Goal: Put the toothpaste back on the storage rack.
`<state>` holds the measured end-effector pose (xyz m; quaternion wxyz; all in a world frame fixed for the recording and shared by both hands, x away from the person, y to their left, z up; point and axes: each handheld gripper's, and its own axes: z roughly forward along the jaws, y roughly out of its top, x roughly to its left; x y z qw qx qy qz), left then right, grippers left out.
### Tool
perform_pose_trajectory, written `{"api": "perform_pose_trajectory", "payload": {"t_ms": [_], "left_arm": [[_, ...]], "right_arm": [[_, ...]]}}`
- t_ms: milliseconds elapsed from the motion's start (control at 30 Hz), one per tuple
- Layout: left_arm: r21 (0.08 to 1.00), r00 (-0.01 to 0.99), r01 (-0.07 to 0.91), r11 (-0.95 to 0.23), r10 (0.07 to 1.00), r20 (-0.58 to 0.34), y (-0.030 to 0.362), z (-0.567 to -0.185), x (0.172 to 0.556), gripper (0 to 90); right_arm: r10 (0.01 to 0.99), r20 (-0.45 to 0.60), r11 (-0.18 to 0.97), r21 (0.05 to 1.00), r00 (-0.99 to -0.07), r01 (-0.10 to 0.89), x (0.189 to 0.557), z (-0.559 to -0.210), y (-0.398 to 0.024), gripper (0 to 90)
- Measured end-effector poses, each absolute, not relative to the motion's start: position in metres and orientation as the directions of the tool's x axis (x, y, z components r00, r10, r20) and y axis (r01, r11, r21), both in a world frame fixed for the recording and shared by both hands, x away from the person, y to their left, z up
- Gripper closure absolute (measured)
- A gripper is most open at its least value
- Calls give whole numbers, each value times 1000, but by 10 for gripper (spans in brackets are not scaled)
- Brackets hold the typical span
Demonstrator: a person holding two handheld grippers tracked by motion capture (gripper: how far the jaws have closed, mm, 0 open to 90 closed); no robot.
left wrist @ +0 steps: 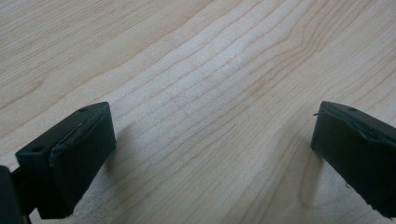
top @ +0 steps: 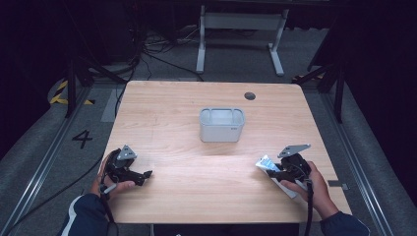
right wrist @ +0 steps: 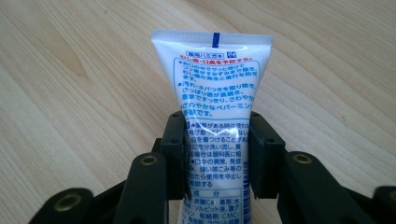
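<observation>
A white tube of toothpaste (right wrist: 212,84) with blue and red print lies on the wooden table (top: 196,182), its flat crimped end pointing away from me. My right gripper (right wrist: 217,151) is shut on the tube's middle, both pads pressed against its sides. In the high view that gripper (top: 275,171) sits at the table's right front with the tube (top: 268,163) sticking out toward the left. My left gripper (top: 146,175) rests at the left front. Its jaws stand wide apart in the left gripper view (left wrist: 212,154), with bare wood between them.
A grey rectangular bin (top: 222,124) stands open-topped in the middle of the table, well beyond both grippers. A dark round hole (top: 250,96) marks the far right of the tabletop. A white table frame (top: 241,29) and cables lie on the floor behind.
</observation>
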<state>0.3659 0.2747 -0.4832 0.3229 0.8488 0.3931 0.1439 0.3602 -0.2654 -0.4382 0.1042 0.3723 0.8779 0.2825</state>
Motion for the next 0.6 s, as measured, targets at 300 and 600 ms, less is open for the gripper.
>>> {"api": "perform_pose_trajectory", "payload": {"t_ms": [300,600], "left_arm": [[661,649,574,-482,760,-10,275,-483,366,2],[662,648,576,-480,761,-12,275,-483,366,2]], "right_arm": [[722,35,519,634,-691,574,358,-428,-272,659],[729,27,482,689,-684,541,356,-418,-277,665]]}}
